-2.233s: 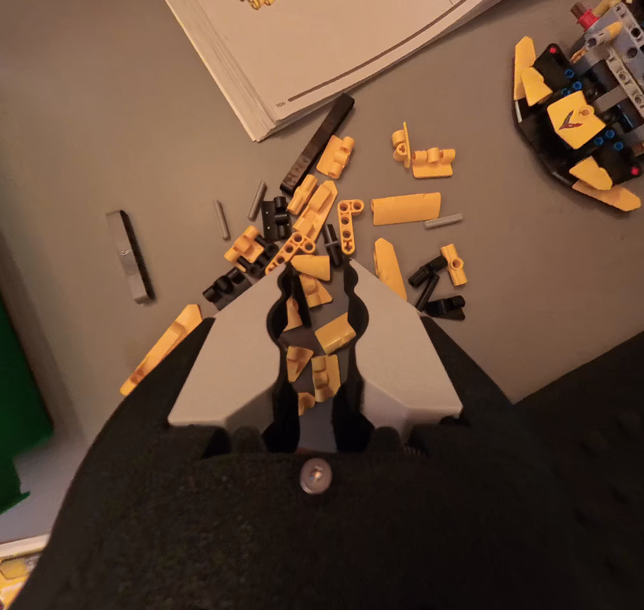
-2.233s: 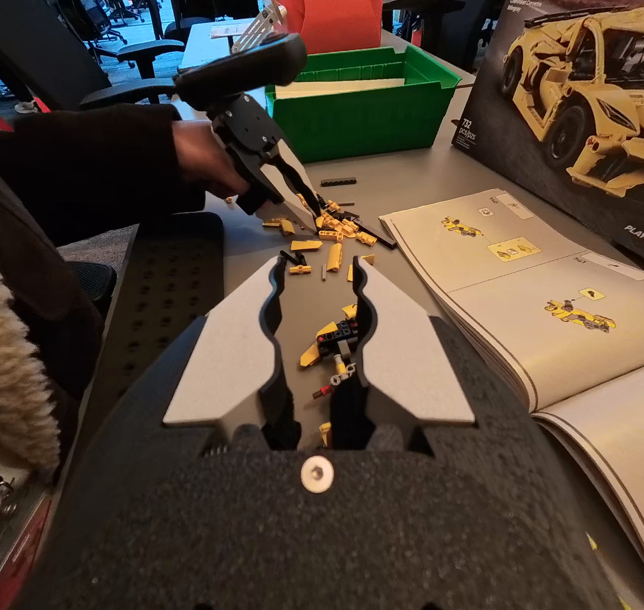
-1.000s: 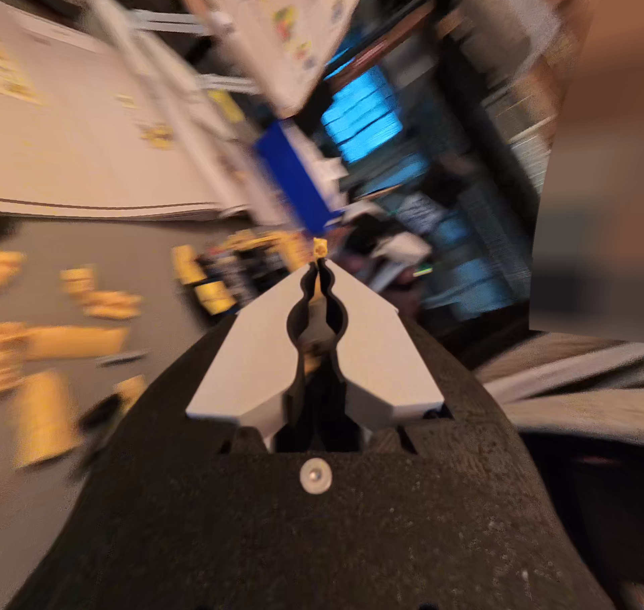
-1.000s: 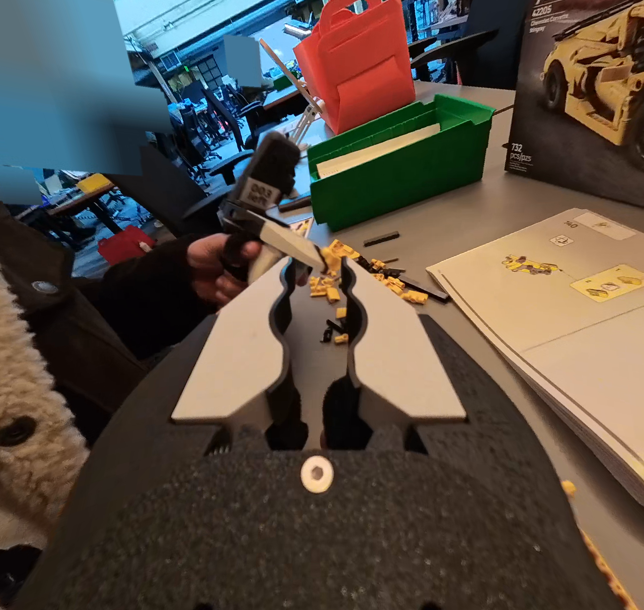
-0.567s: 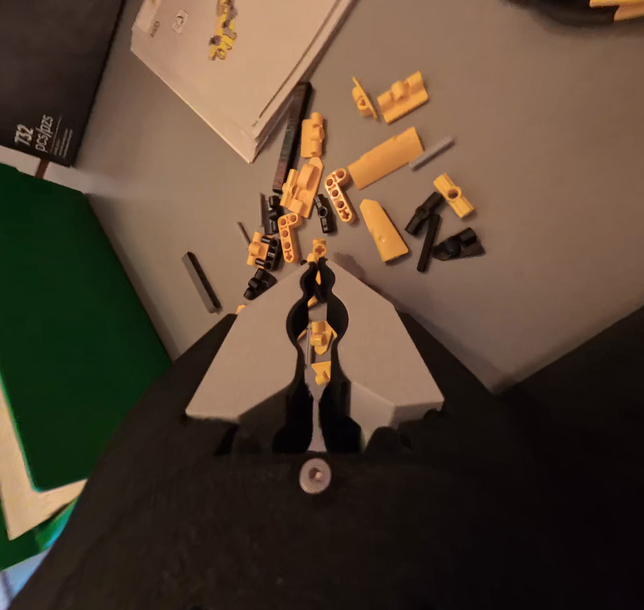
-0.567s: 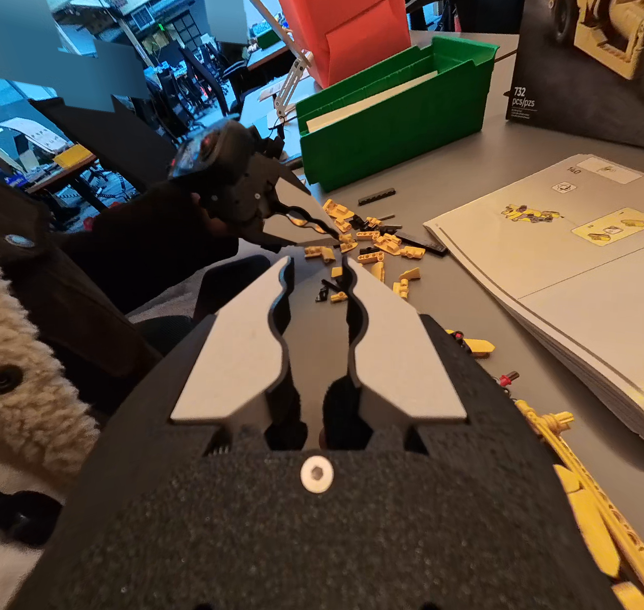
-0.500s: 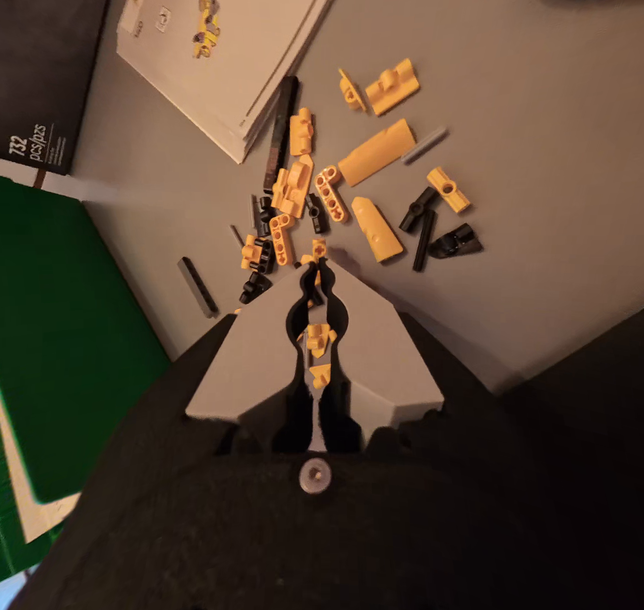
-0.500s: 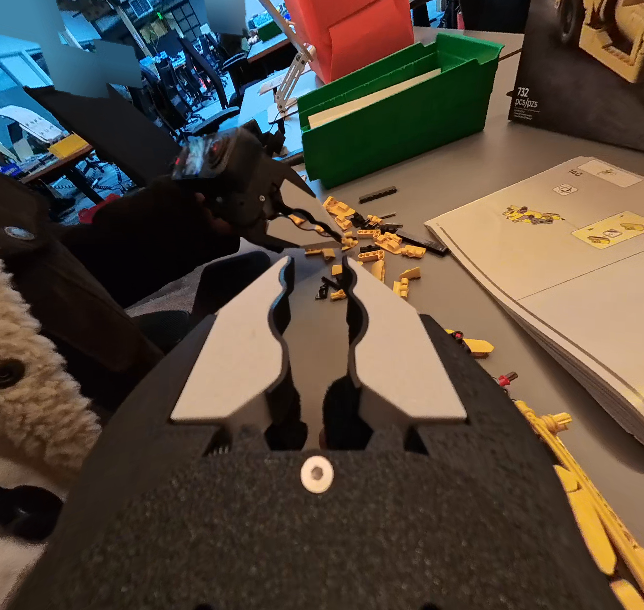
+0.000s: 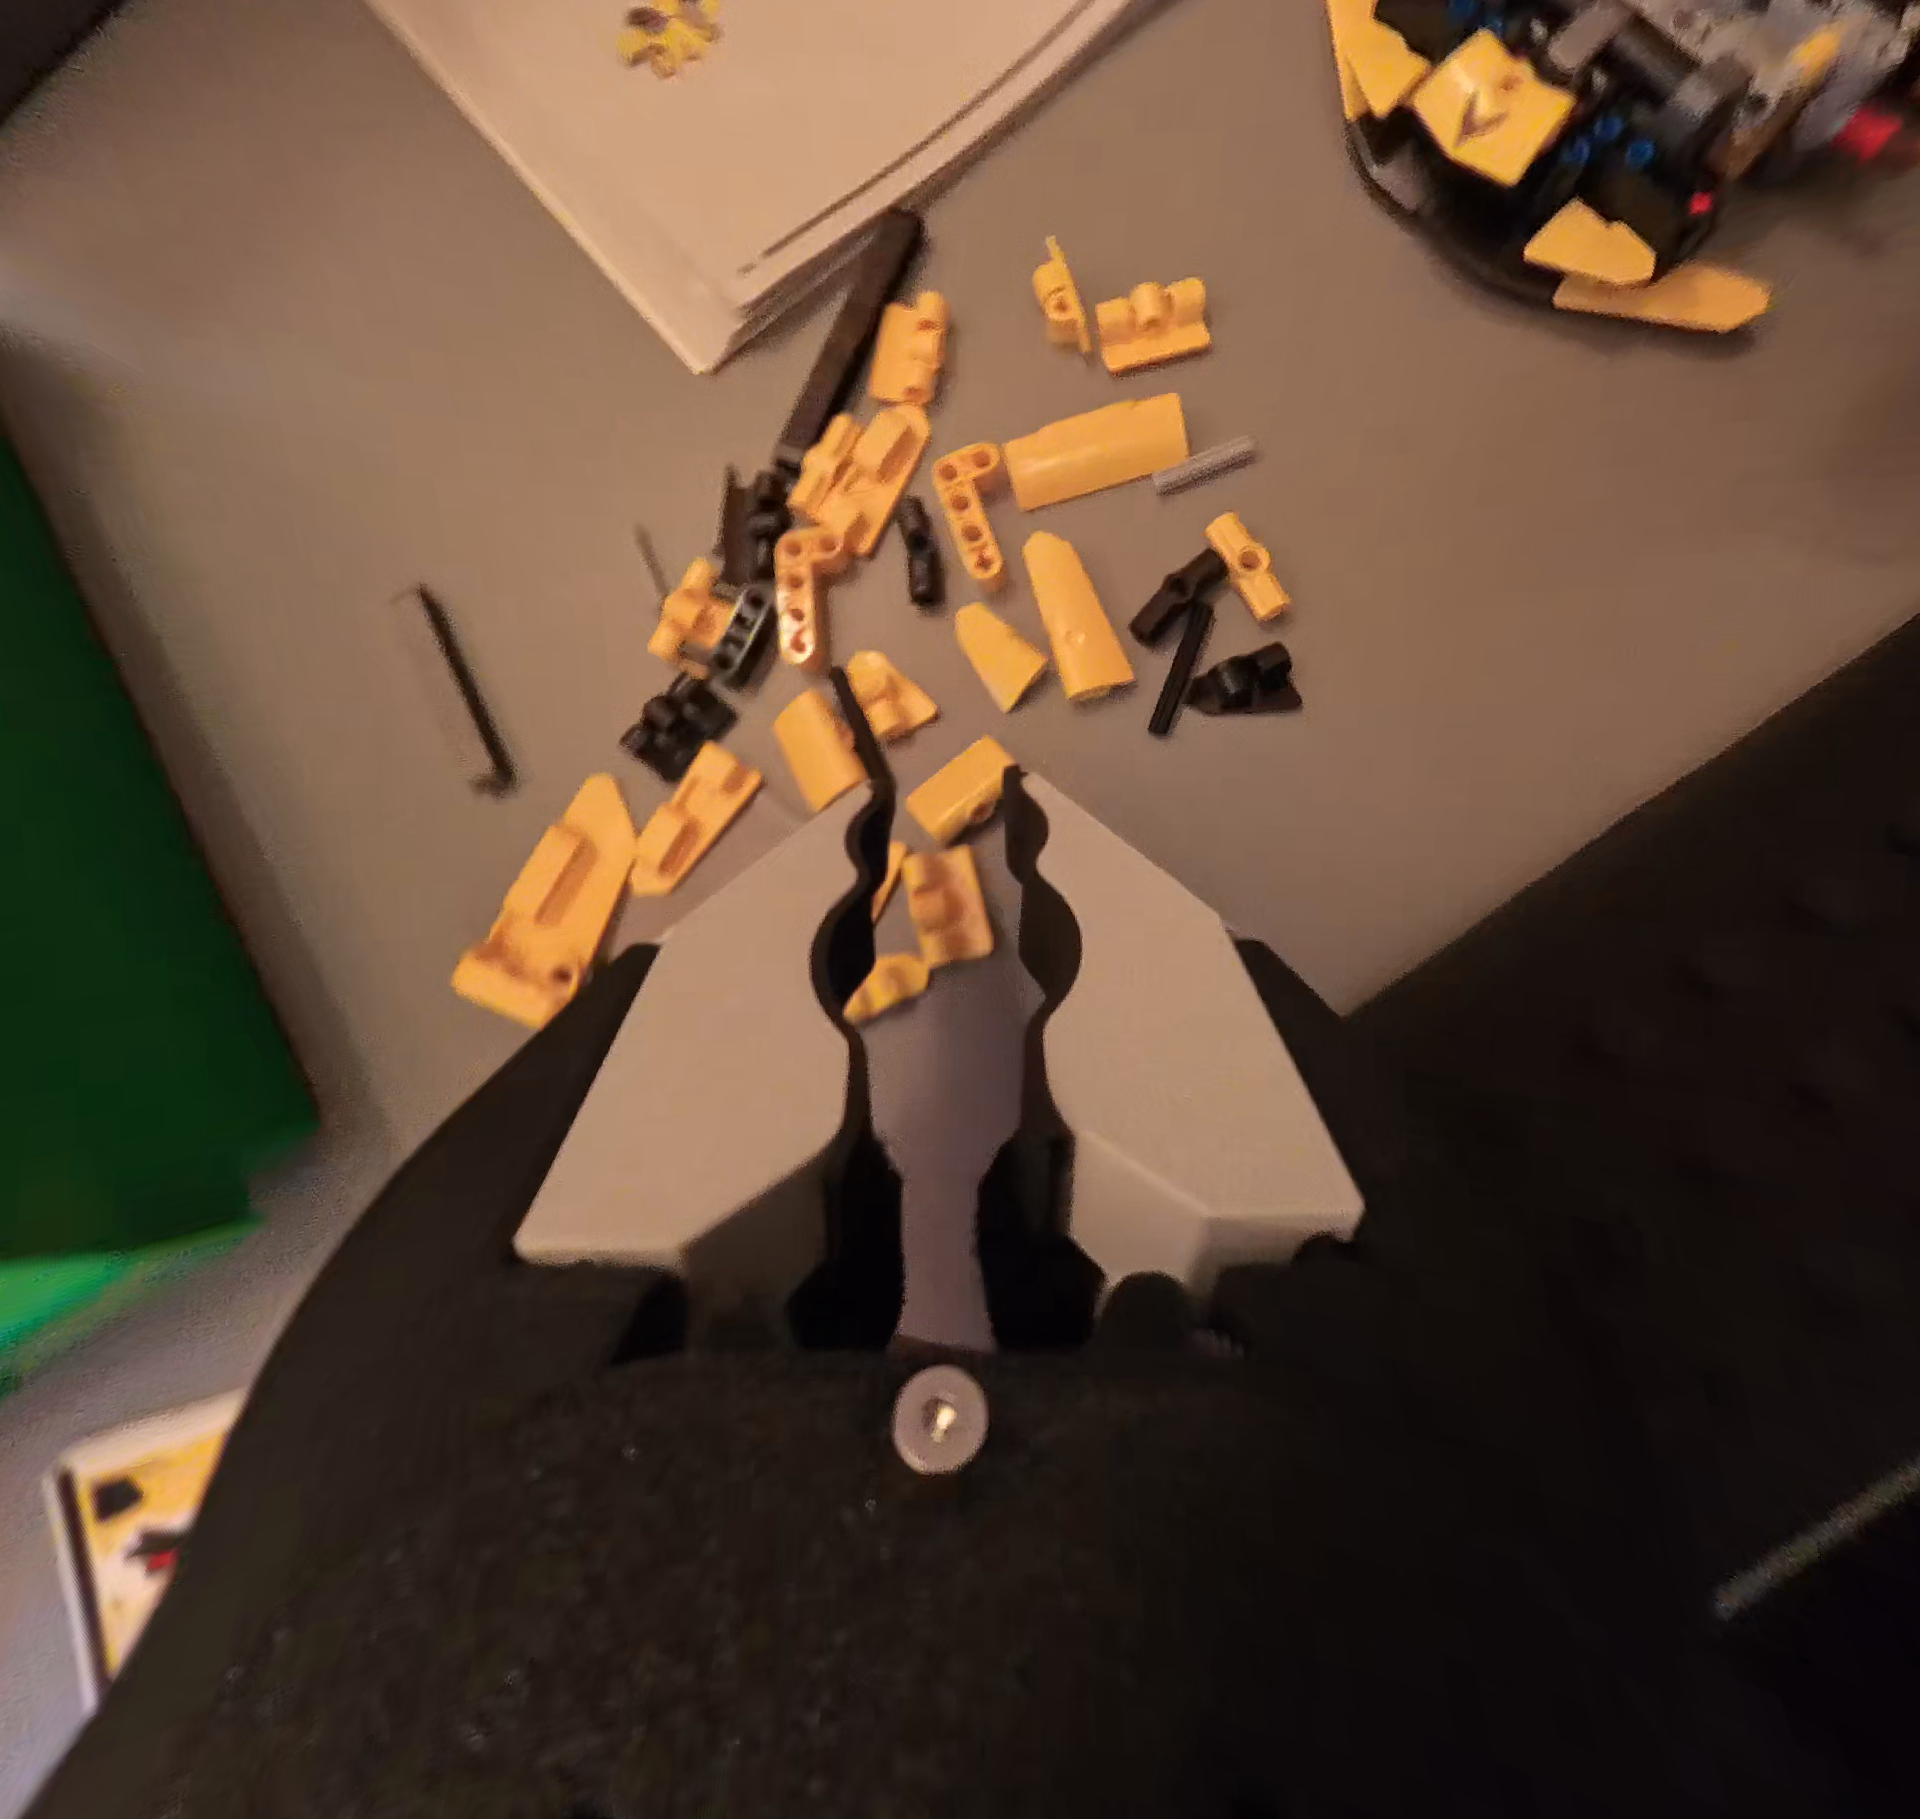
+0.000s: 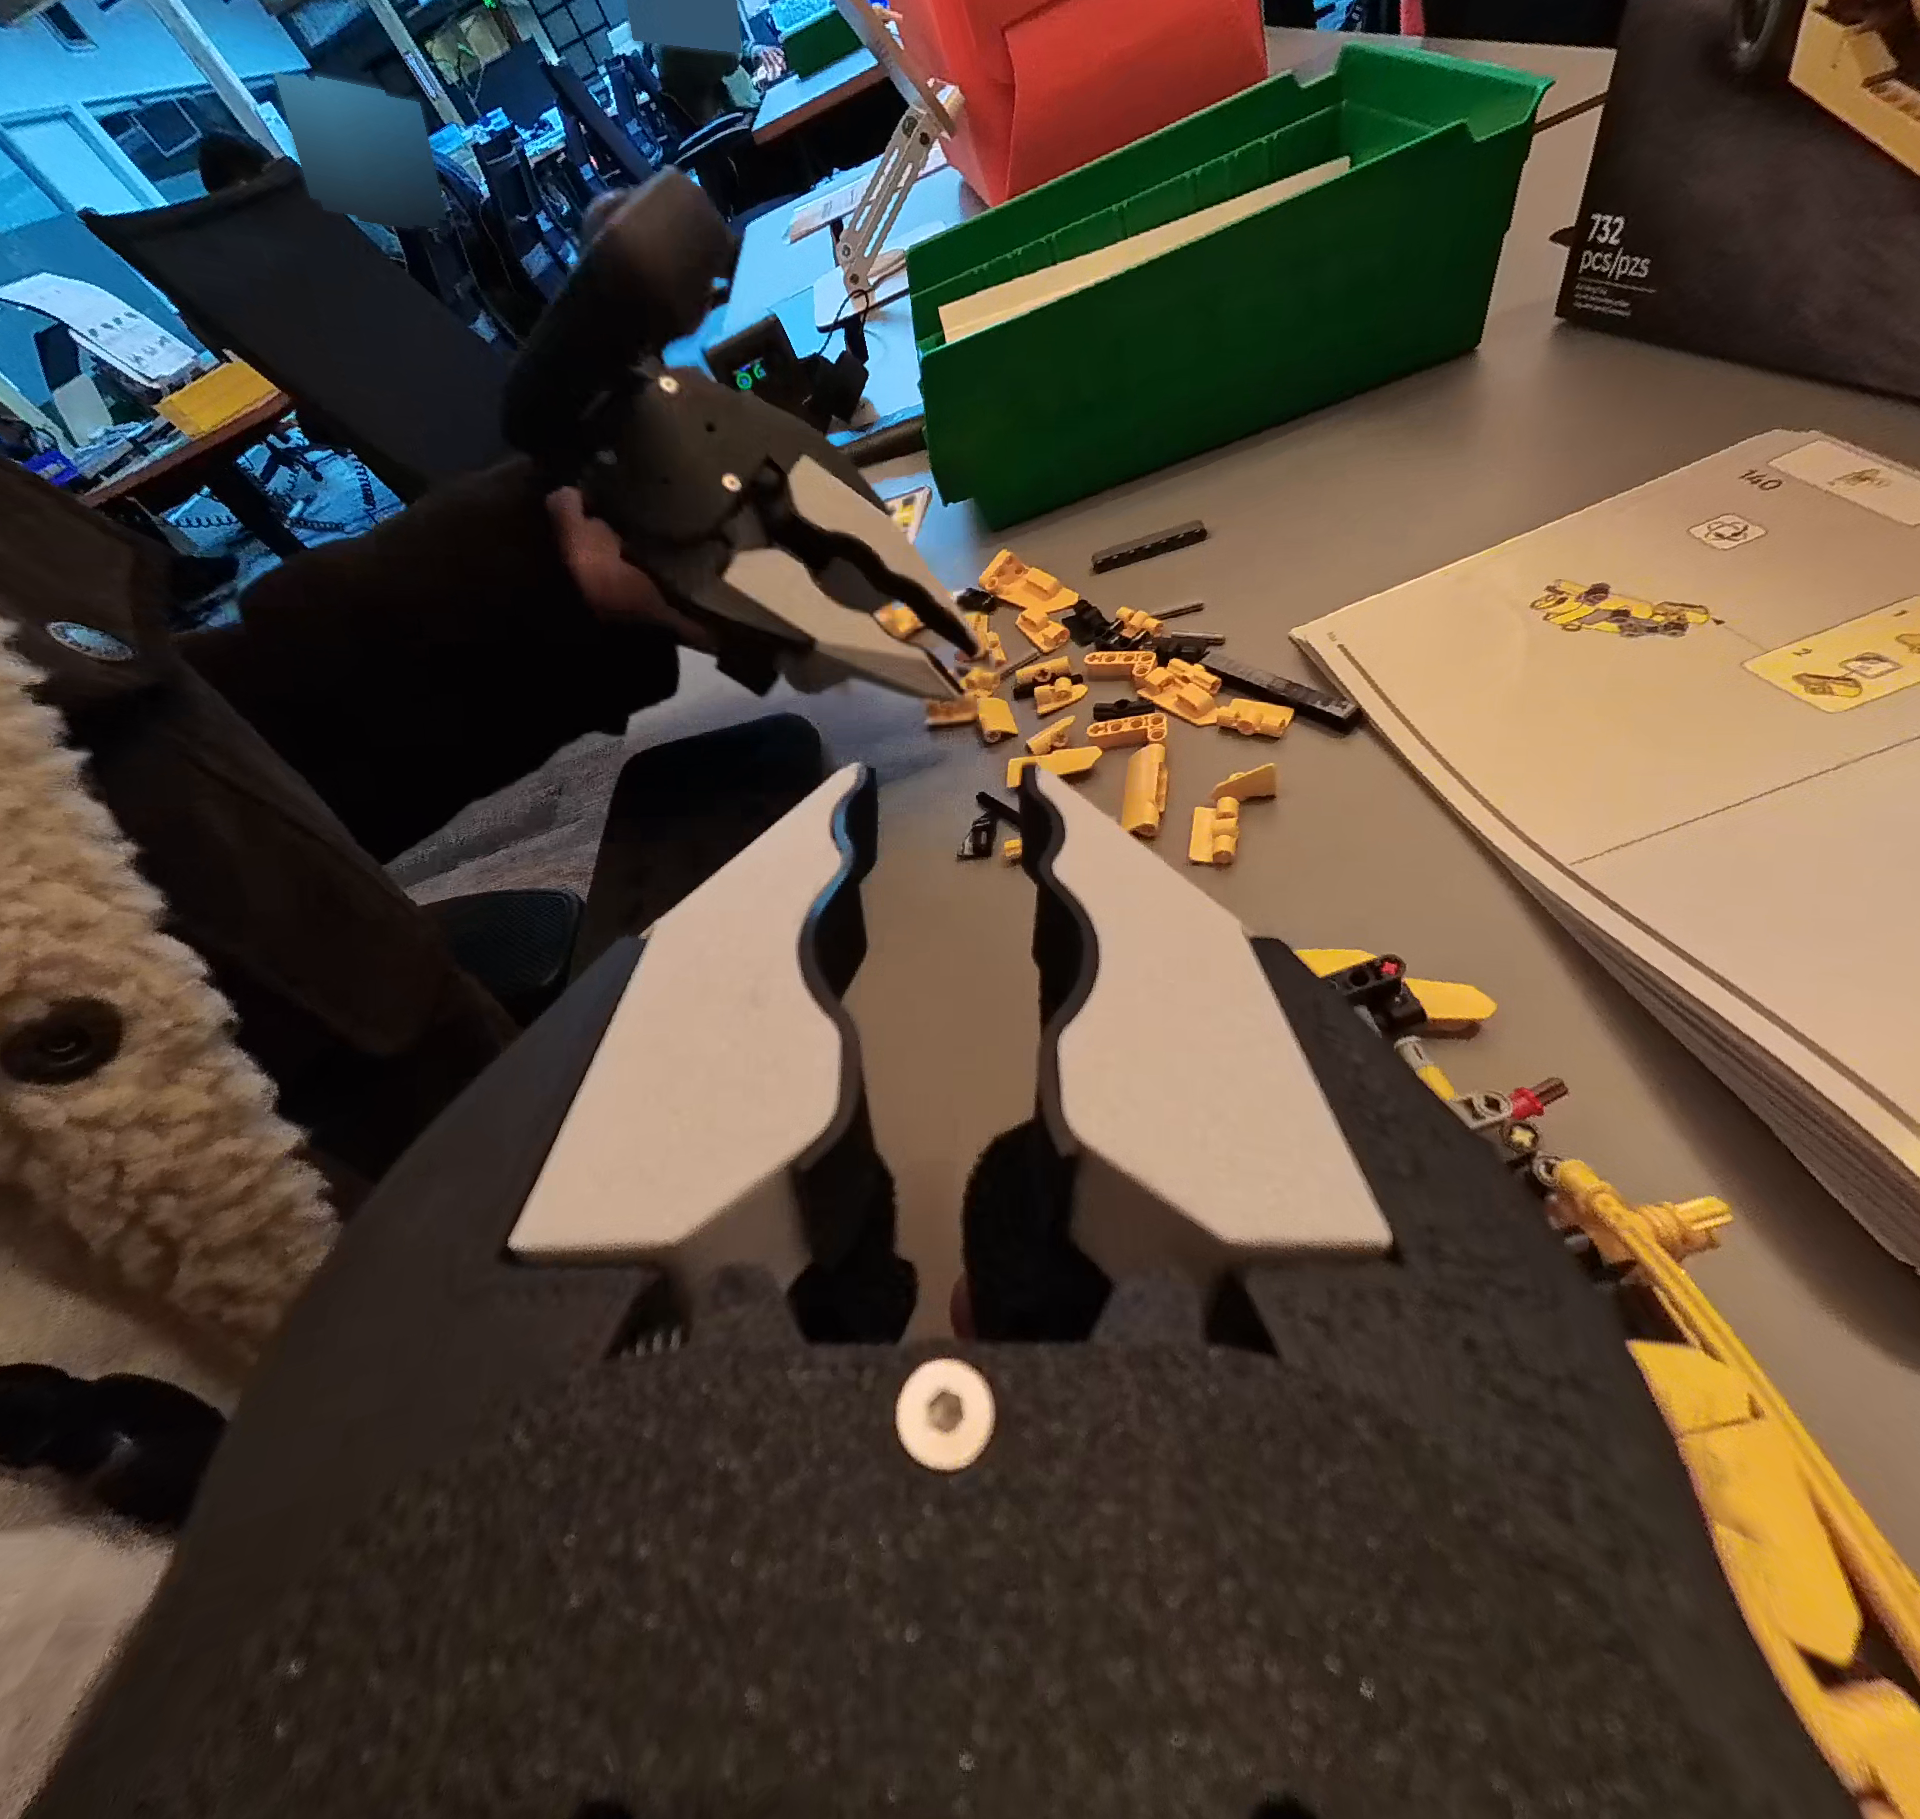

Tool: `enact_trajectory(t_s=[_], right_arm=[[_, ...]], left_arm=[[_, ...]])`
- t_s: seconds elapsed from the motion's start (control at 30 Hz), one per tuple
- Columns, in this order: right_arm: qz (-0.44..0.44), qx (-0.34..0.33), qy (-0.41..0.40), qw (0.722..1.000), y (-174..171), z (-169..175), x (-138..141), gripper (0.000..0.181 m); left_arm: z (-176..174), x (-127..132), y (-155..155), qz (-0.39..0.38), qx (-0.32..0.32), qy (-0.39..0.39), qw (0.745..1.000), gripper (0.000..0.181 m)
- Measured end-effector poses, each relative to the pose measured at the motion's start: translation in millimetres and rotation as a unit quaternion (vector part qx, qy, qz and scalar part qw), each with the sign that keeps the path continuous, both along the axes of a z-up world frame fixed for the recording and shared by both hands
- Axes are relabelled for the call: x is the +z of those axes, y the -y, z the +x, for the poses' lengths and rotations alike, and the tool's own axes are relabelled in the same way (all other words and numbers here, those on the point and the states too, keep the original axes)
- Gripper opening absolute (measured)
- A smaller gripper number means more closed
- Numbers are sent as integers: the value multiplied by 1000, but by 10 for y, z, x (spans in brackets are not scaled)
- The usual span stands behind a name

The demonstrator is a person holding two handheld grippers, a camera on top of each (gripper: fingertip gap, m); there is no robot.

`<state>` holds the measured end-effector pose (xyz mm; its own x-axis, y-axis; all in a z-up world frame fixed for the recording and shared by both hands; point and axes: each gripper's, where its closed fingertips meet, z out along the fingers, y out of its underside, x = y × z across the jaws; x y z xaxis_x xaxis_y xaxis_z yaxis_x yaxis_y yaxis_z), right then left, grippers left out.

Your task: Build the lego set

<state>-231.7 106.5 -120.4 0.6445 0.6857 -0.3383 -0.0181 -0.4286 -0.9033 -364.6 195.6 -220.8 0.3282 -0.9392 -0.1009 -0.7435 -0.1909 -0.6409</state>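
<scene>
Ahead of the tool and to its right, a green bin [image 10: 1226, 315] on the grey surface [image 10: 1455, 439], white sheets standing inside. Behind the bin, a red-orange bag [image 10: 1081, 34] and a slanted white lamp arm [image 10: 883, 180]. Farther off to the left, office chairs [image 10: 582, 138] and other desks, one bearing a yellow tray [image 10: 223, 396]. Near the tool's left, a fleecy cream coat lining [image 10: 114, 1073] with dark buttons.

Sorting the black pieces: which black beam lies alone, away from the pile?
The short black beam nearest the green bin. It lies alone on bare table; the longer black beam rests against the instruction booklet.
</scene>
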Motion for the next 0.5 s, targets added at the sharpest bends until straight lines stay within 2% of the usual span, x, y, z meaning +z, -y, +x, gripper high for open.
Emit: enact_trajectory(t_s=[0.17,0.4,0.5], right_arm=[[-9,-2,-9,1000,-3,11,-31,26],[-11,11,4,1000,28,-63,-52,26],[-11,11,13,1000,47,-58,-68,26]], left_arm=[[-393,20,-64,-30,51,14,998,24],[-247,-13,111,-39,17,25,999,27],[-280,-56,94,-39,24,17,999,27]])
